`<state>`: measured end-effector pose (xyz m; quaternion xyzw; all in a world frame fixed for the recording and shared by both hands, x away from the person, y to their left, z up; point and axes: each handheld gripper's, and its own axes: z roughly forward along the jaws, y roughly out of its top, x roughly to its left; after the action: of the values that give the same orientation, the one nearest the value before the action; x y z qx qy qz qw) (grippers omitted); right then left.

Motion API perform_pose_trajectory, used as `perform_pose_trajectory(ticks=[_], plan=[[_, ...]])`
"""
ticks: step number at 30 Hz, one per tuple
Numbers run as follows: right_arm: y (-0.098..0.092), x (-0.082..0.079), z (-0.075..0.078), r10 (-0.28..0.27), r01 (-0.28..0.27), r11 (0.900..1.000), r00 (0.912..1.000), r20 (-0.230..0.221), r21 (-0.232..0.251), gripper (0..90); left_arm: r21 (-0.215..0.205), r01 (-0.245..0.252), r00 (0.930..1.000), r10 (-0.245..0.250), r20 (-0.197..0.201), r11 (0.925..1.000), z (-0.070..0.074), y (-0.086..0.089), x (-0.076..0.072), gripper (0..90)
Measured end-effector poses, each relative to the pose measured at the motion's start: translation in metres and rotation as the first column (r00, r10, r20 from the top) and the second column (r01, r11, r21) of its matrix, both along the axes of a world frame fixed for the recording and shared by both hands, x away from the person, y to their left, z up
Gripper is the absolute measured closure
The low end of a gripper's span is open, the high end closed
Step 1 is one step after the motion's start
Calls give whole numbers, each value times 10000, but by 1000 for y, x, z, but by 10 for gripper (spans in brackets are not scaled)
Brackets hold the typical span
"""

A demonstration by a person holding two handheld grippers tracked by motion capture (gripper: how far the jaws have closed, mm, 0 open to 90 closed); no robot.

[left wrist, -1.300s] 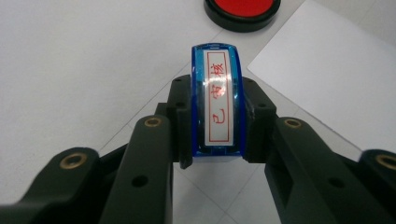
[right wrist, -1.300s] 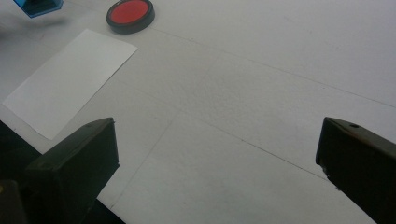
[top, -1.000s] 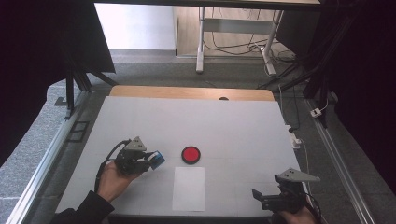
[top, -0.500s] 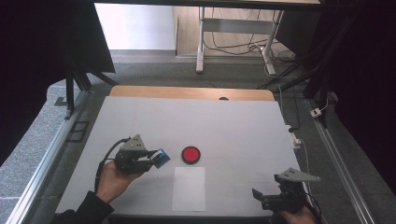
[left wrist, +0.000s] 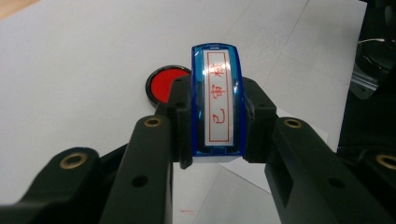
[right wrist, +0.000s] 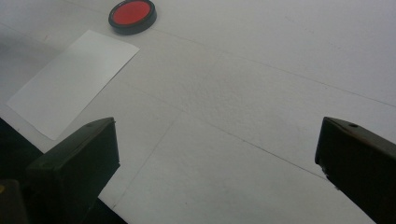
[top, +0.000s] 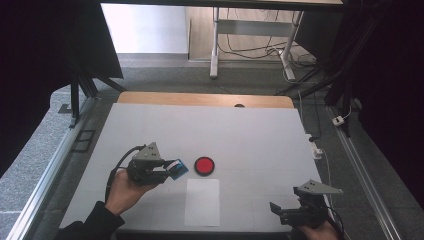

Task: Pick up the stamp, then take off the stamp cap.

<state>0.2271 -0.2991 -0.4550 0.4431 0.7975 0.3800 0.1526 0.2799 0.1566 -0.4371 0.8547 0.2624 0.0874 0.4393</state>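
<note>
My left gripper [top: 170, 171] [left wrist: 217, 116] is shut on a blue stamp [left wrist: 217, 102] [top: 177, 168] with red characters on its white face, held above the table just left of a round red ink pad [top: 204, 165] [left wrist: 163, 84] [right wrist: 132, 14]. A white sheet of paper [top: 202, 201] [right wrist: 70, 79] lies flat in front of the pad. My right gripper [top: 280, 212] [right wrist: 217, 158] rests near the table's front right edge, its jaws wide apart with nothing between them.
The white tabletop [top: 250, 140] has a wooden strip [top: 200, 99] along its far edge. Metal rails [top: 55, 165] run down both sides. A cable and plug [top: 316, 147] lie at the right edge. Desk legs and cables [top: 250, 45] stand beyond the table.
My left gripper has lifted a little with the stamp and edged toward the ink pad. The right gripper has stayed still.
</note>
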Motion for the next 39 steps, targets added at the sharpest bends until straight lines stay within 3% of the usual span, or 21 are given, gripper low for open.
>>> perform_pose_trajectory(ticks=[4, 19, 23, 27, 28, 32, 39], plan=[[0, 0, 0, 12, -12, 10000, 10000, 4, 13, 0, -259, 186, 9998, -184, 87, 9995, 2, -2, -1, 695], [-1, -1, 2, 267, -268, 9995, 9996, 85, 170, 0, -392, 429, 9991, -429, 20, 9983, 5, -8, -1, 695], [2, -1, 3, 494, -497, 9988, 9980, 401, 44, 0, -378, 617, 9981, -614, 89, 9974, 7, -9, -1, 695], [10, -2, 6, 989, -991, 9951, 9926, 702, -7, 0, -482, 721, 9974, -719, 46, 9962, 7, -9, 0, 695], [15, -1, 7, 1336, -1340, 9910, 9890, 631, 29, 0, -500, 763, 9971, -762, 33, 9958, 8, -9, 1, 695], [21, -1, 8, 1658, -1665, 9860, 9842, 622, 60, 0, -514, 942, 9955, -943, 5, 9942, 7, -11, 3, 695], [35, 2, 12, 2581, -2622, 9637, 9632, 746, 510, 0, -464, 1131, 9935, -1135, -49, 9925, 7, -14, 7, 695]])
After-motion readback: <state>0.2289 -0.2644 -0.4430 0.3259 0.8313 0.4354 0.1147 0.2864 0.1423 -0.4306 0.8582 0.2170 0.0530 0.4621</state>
